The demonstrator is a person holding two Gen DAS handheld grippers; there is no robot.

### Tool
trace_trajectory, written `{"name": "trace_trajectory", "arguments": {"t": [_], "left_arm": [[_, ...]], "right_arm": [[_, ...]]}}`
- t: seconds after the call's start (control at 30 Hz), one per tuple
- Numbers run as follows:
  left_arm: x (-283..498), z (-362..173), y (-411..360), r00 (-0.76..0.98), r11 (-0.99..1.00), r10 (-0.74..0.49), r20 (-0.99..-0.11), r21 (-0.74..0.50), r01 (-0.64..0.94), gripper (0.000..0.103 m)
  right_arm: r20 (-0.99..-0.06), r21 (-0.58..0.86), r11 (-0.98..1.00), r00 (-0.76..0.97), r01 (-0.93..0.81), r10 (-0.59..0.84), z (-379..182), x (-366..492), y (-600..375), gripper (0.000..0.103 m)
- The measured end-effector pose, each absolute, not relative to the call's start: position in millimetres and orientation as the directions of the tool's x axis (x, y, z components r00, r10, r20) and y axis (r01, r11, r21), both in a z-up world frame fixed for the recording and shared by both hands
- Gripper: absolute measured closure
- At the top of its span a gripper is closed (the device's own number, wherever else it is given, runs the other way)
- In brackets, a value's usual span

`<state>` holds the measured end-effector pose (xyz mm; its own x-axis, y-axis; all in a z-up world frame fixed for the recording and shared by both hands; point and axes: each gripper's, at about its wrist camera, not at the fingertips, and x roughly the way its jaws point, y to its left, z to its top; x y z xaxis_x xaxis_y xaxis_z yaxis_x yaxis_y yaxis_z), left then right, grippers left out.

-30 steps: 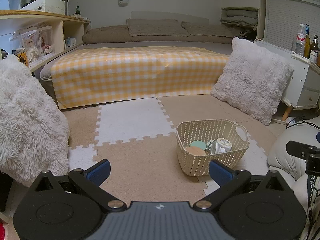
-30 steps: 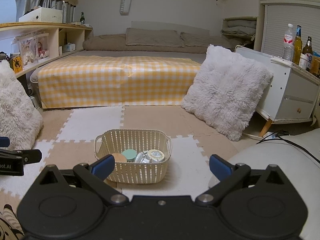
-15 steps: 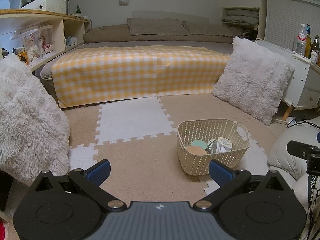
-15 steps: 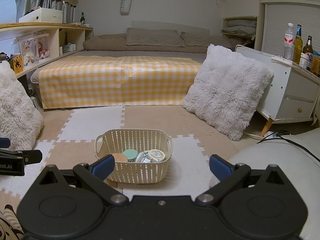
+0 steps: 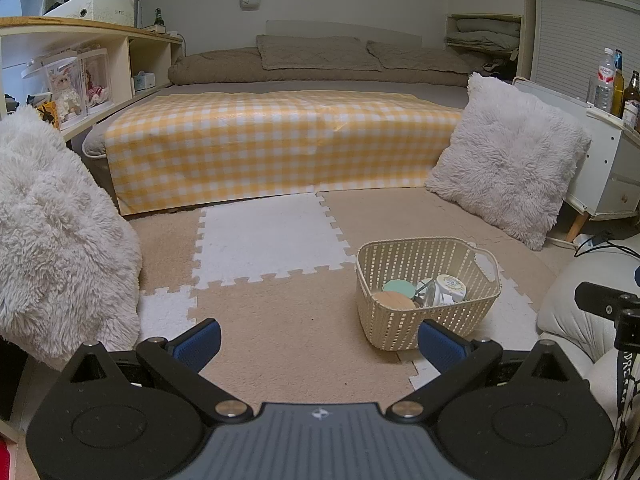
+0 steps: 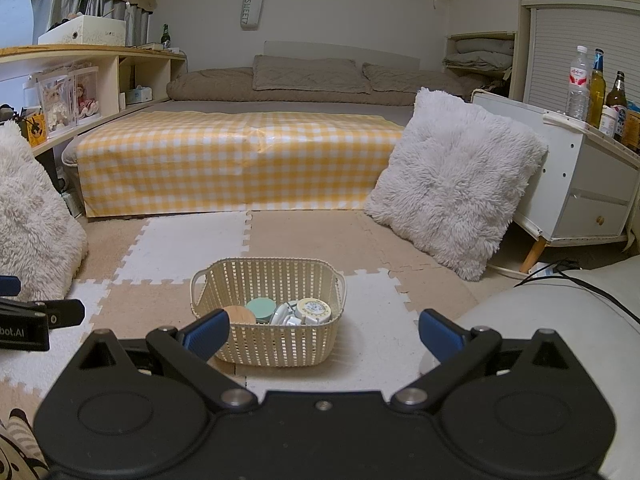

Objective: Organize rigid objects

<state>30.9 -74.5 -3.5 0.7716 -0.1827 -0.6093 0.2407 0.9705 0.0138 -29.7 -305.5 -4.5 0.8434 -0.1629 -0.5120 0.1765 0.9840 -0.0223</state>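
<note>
While both tools gape empty (left tool [image 5: 319,343], right tool [image 6: 323,331]), basket [image 6: 224,280] ahead, fluffy cushions [image 6: 452,184] flanking.

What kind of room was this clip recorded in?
Most likely a bedroom at home. A low bed with a yellow checked cover and brown pillows fills the back, foam puzzle mats cover the floor, and a small basket of round containers sits on them.
</note>
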Motion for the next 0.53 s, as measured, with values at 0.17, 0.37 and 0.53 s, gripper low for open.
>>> {"name": "trace_trajectory", "arguments": {"t": [0.17,0.37,0.53], "left_arm": [[31.0,-3.4,-74.4,0.771,0.970,-0.183,-0.609,0.014,0.241,0.000],[30.8,-3.3,-74.4,0.771,0.970,-0.185,-0.610,0.011,0.241,0.000],[30.2,-3.5,-74.8,0.770,0.971,-0.183,-0.611,0.010,0.239,0.000]], "right_arm": [[-0.512,-0.023,0.984,0.843,0.177,-0.163,-4.7,-30.1,-305.4,0.001],[-0.512,-0.022,0.984,0.843,0.177,-0.163,-4.6,-29.8,-305.5,0.001],[-0.512,-0.022,0.984,0.843,0.177,-0.163,-4.4,-29.7,-305.8,0.001]]}}
